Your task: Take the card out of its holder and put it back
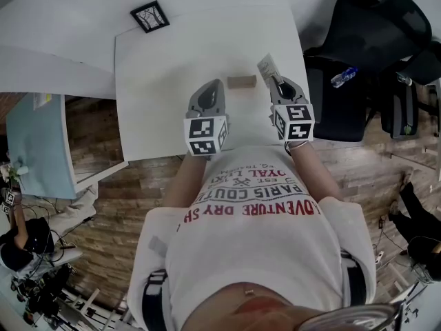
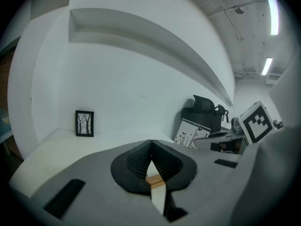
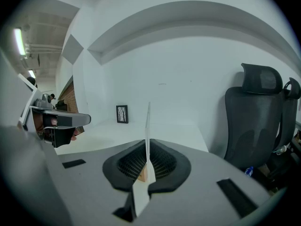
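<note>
While I watch from the head view, the wooden holder [image 1: 242,81] lies flat on the white tabletop [image 1: 165,95], a short block between my two tools, and its top shows only bare wood. The card [image 1: 267,66] is out of it: it sticks up from the tip of the right tool [image 1: 275,80], just beside the holder's right end and tilted away from me.

The right gripper view shows the grip plainly. The card [image 3: 148,121] stands edge-on between the jaws of the right tool [image 3: 146,147], which are clenched on its lower part, and most of its length rises clear above them. Through the gap under the jaw tips I see a sliver of the holder [image 3: 140,174], so the block sits just beyond and below that tool.

The left tool [image 1: 213,83] sits at the holder's left end. In its own view the left tool [image 2: 150,147] has its jaws clenched, tips meeting with nothing between them, and a strip of the holder [image 2: 155,179] shows below them. I cannot tell whether it touches the block. From there the card [image 2: 192,133] appears off to the right, patterned face towards me.

A small picture frame [image 1: 149,16] stands at the far corner of the tabletop, and a black office chair [image 1: 358,40] sits to its right.
</note>
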Motion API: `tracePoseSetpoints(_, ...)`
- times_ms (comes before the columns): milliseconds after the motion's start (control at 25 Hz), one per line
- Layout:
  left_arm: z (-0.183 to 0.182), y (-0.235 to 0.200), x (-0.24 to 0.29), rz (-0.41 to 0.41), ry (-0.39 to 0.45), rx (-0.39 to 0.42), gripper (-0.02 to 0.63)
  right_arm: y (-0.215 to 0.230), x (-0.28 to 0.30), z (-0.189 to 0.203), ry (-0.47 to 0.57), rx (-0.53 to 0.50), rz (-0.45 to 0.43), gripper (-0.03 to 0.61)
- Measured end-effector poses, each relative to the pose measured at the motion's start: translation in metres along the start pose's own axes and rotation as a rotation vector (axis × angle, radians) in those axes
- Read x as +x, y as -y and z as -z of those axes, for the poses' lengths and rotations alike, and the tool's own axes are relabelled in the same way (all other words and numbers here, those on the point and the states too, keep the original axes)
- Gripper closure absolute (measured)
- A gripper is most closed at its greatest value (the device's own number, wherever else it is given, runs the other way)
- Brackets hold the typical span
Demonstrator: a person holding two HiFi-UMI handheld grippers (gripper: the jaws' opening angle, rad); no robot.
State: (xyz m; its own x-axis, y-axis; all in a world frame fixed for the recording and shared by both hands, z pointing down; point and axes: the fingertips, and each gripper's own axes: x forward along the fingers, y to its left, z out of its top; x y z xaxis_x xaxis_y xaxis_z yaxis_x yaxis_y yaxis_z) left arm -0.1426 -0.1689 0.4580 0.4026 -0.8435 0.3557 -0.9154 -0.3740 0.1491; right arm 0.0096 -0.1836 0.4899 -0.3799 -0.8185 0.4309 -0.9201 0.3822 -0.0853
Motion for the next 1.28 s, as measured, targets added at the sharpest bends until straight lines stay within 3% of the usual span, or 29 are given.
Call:
tracePoseSetpoints(280,0.002,-0.002,0.005,-0.005,-0.011,-0.009,0.589,0.003,0.004,0.001,-0.006,-0.016,-0.035,0.543)
tracePoseSetpoints(640,0.011,-0.009,0.015,-0.025,-0.042,-0.023,0.589,0.0,0.022,-0.016,0.013,-0.12,-0.177,0.543)
tracePoseSetpoints(920,0.022,-0.02,0.02,-0.057,-0.07,-0.048,0.589,-0.024,0.036,-0.017,0.009,-0.292,-0.475,0.543)
tracePoseSetpoints(1280,0.026,-0.031,0.027,-0.089,-0.085,-0.078,0.589,-0.04,0.047,-0.023,-0.045,-0.467,-0.788,0.543)
